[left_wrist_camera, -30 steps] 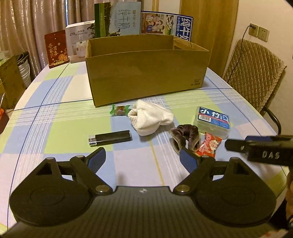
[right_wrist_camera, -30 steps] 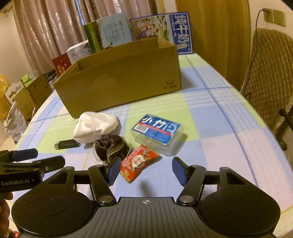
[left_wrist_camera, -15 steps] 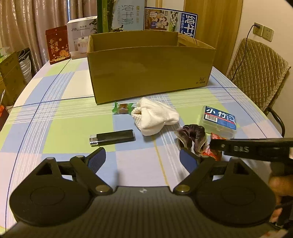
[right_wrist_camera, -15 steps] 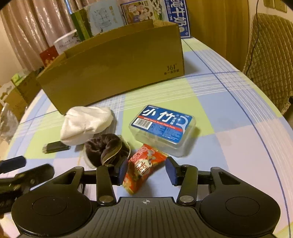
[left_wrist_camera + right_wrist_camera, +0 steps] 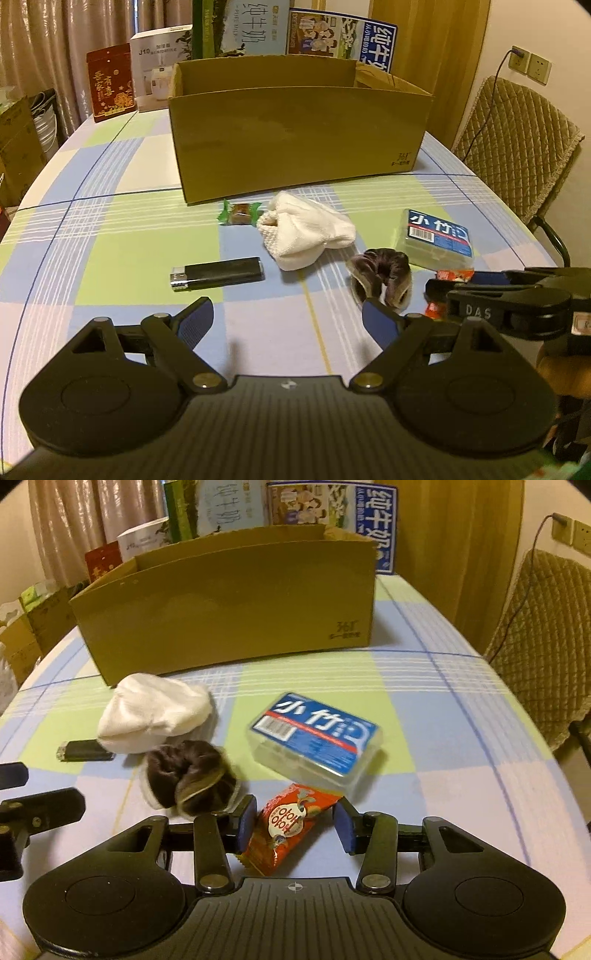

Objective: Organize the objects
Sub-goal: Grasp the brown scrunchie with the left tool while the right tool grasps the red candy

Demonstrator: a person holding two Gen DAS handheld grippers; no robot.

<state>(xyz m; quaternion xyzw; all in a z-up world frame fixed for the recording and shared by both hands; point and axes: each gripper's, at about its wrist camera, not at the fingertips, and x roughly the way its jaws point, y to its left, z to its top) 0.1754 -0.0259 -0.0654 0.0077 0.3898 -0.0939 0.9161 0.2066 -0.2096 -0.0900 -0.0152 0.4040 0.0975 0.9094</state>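
The right gripper [image 5: 295,825] sits low, jaws narrowed around the red snack packet [image 5: 284,827], not clamped. The left gripper [image 5: 286,319] hovers wide over the checked tablecloth [image 5: 110,240]; the cardboard box [image 5: 295,144] stands beyond both.

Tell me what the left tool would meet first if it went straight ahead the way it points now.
Probably the white cloth, lying just right of the line between the open fingers of the left tool. The black lighter sits left of that line, and depth is hard to judge.

Scrunchie [image 5: 190,775] and floss case [image 5: 316,738] crowd the snack packet [image 5: 286,829].
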